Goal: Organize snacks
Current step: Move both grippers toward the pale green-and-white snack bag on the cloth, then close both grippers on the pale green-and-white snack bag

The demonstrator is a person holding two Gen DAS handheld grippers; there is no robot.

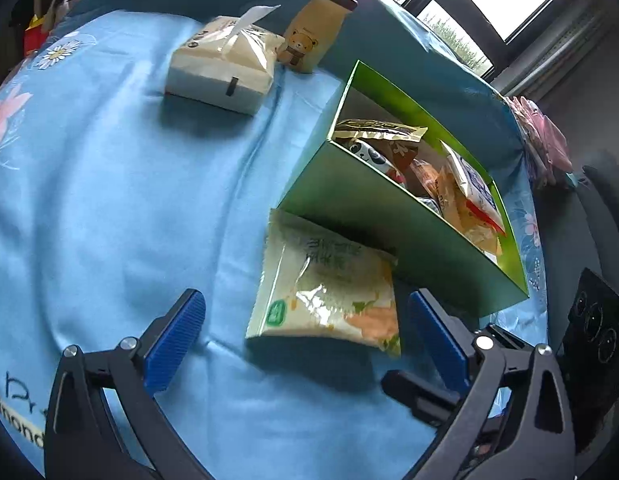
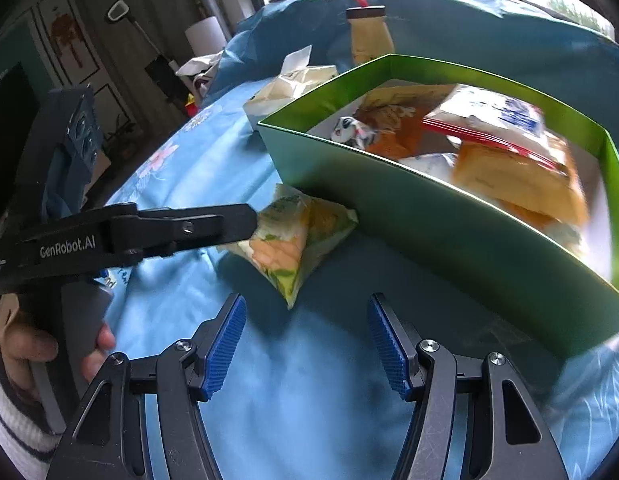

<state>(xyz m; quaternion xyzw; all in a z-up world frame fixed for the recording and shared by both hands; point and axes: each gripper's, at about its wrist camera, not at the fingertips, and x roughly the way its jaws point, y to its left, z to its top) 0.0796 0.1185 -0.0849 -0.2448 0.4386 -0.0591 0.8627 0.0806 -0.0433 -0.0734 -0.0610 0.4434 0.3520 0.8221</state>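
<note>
Counter under blue cloth (image 1: 109,200) is carrying a green box (image 1: 389,232) already holding several snack packs; one pack (image 1: 329,288) is lying outside, touching the box's near wall. Left gripper (image 1: 305,332) is hovering with fingers open on either side of that pack, not pressing; right gripper (image 2: 307,340) is open and empty nearby. Likely step: grasping this pack; next calls for closing, lifting over the wall.
</note>
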